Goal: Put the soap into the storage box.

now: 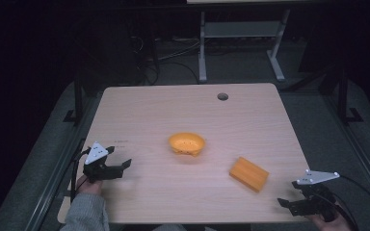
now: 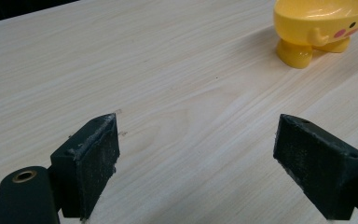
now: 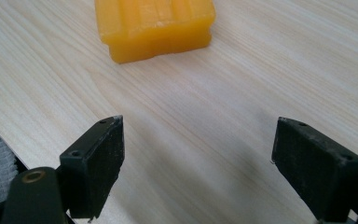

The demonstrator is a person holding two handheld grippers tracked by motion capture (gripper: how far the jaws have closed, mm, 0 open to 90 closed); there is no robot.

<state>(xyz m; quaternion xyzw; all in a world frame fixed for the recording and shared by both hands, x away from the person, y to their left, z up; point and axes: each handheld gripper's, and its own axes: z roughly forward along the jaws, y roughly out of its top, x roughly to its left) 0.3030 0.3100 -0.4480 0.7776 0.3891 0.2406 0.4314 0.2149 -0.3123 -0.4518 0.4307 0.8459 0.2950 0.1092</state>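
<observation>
Two handheld grippers hover over a pale wooden table, jaws spread and holding nothing. Nearest the person, the right gripper faces an orange block just ahead; the left gripper points toward a yellow footed bowl at mid-table, apparently painted with a face.

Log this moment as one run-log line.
left tongs: open, empty, facing bowl | right tongs: open, empty, near block | bowl, block: apart on table, untouched
</observation>
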